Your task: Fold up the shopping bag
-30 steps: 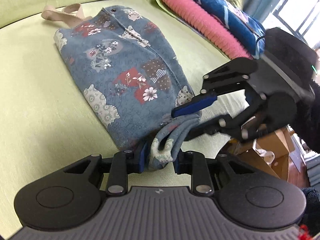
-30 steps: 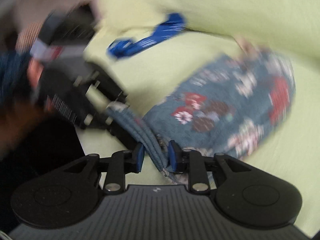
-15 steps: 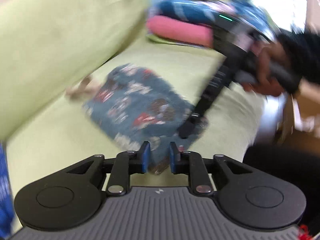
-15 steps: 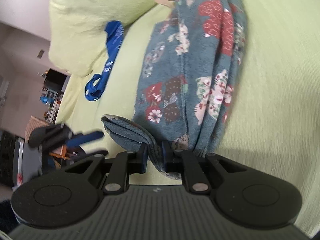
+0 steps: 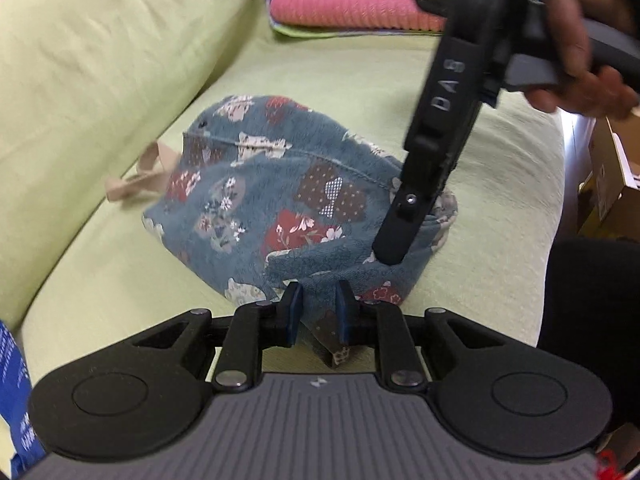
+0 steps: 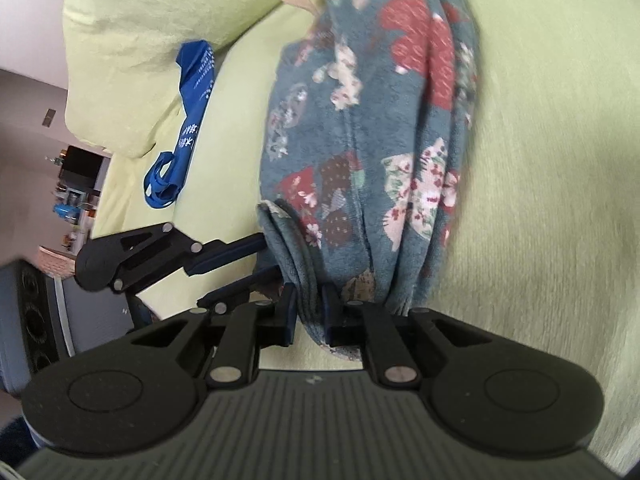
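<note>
Both grippers are pinching the near end of the bag (image 5: 280, 200). The left gripper (image 5: 318, 310) is nipping a bunched edge of the blue patterned cloth between its blue pads, jaws drawn close with only the fabric's thickness between them; a scrap of cloth is hanging down below the pads. The right gripper (image 6: 310, 306) is doing the same beside it, its jaws nearly together on a thick rolled fold of the bag. In the left wrist view the right gripper is reaching down from the upper right, its tip lying against the bag's near right corner, with a hand (image 5: 576, 40) gripping its handle. In the right wrist view the left gripper is showing at the left, its fingers reaching to the same rolled edge.

The bag is lying on the green sofa (image 5: 480, 128), folded lengthwise into a long bundle running away from the grippers toward the back cushion (image 5: 100, 60). Its beige handles (image 5: 140, 176) are sticking out at the far end. A blue strap (image 6: 184, 132) is lying on the seat to the left of the bag, apart from it. Folded pink and blue towels (image 5: 348, 4) are sitting further along the seat.
</note>
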